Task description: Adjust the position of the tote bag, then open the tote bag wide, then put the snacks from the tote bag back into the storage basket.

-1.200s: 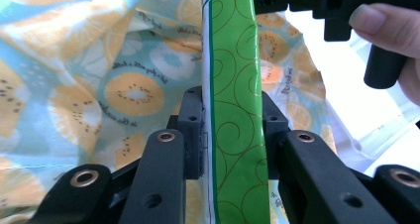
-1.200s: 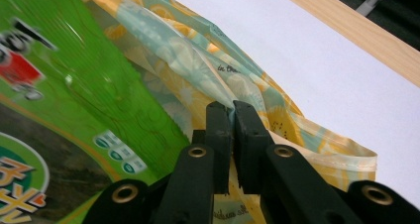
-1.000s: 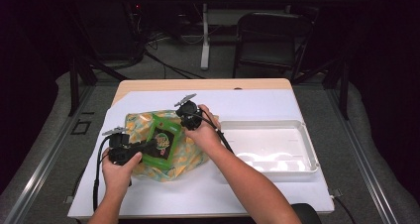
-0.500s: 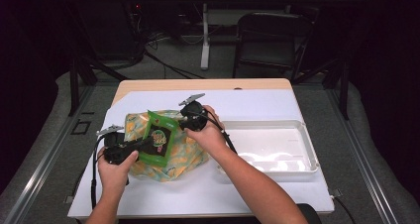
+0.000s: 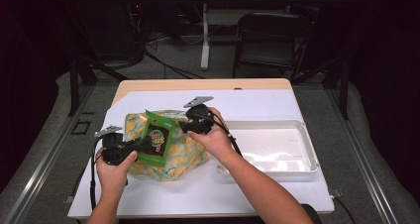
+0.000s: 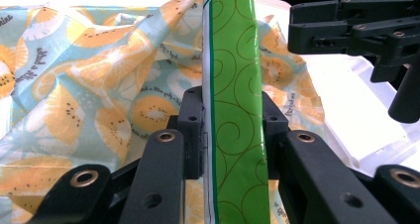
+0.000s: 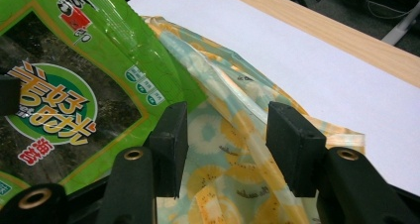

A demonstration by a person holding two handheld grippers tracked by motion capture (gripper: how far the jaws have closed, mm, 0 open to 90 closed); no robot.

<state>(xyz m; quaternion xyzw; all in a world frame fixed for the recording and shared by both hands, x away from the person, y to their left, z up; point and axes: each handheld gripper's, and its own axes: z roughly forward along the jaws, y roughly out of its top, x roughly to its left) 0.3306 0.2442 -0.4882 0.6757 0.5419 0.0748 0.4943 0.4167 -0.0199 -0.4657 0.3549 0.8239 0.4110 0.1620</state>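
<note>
My left gripper (image 5: 138, 144) is shut on a green snack packet (image 5: 156, 140), which stands tilted over a fruit-print bag (image 5: 185, 154) lying on the white sheet. In the left gripper view the pads (image 6: 194, 130) press on both sides of the packet (image 6: 232, 60), seen edge-on. My right gripper (image 5: 184, 127) hovers at the bag's far right side. Its jaws have just been opening and now stand wide. In the right gripper view (image 7: 223, 144) the bag's fabric (image 7: 233, 130) lies under the gap, untouched by the pads, with the packet (image 7: 64, 85) to the left.
A shallow white tray (image 5: 308, 152) sits to the right of the bag on the white sheet (image 5: 257, 105), which covers most of the wooden table (image 5: 198, 84). A dark chair (image 5: 270, 35) and cables stand beyond the table's far edge.
The right gripper's jaws have opened and that hand has drawn slightly up and to the right. The left gripper still holds the packet in much the same place.
</note>
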